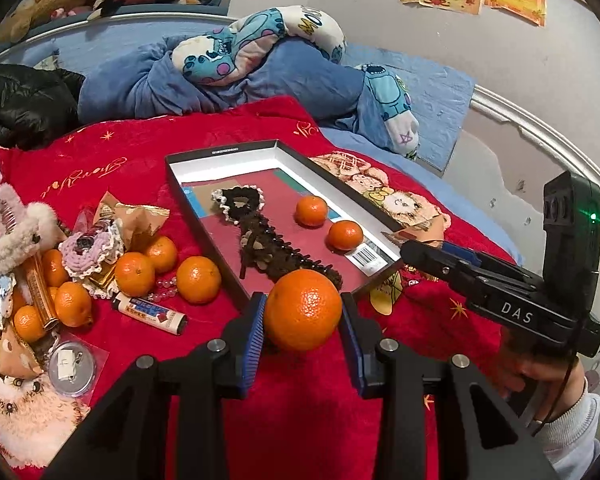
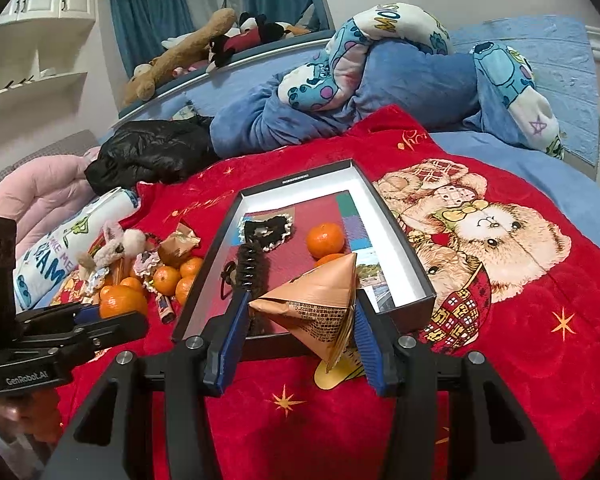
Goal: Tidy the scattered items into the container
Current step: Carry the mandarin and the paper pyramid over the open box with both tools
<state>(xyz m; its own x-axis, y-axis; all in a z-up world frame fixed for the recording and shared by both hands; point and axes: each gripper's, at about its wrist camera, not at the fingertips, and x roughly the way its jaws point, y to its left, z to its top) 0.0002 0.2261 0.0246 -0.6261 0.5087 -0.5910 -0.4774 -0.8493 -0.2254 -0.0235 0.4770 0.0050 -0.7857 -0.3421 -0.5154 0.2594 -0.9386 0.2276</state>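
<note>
The left gripper (image 1: 302, 312) pinches a round orange mandarin (image 1: 302, 309) between its blue ribbed pads, the fruit sitting just short of the near rim of the shallow black cardboard box with white inner walls (image 1: 204, 224). Over at three o'clock in the left wrist view, the right gripper (image 1: 410, 249) comes in from the side, a hand and pale sleeve (image 1: 556, 396) behind it.

From the right wrist camera, the right gripper (image 2: 300, 320) clamps a folded tan paper packet shaped like a pyramid (image 2: 316, 300), held above the box's near edge (image 2: 424, 296).

Inside the box lie two loose mandarins (image 1: 311, 211) toward two o'clock, a dark beaded hair clip (image 1: 276, 248) running down the middle, and a black lace-trimmed scrunchie (image 1: 240, 200) at twelve.

Out at nine o'clock on the red plush blanket printed with teddy bears (image 1: 308, 420), the pile waits: a cluster of mandarins (image 1: 198, 280), a white printed lighter (image 1: 150, 312), a lilac crocheted scrunchie (image 1: 88, 252), a fluffy beige hair claw (image 1: 20, 232), a second tan paper packet (image 1: 140, 220) and a round clear plastic case (image 1: 71, 368) near seven o'clock.
</note>
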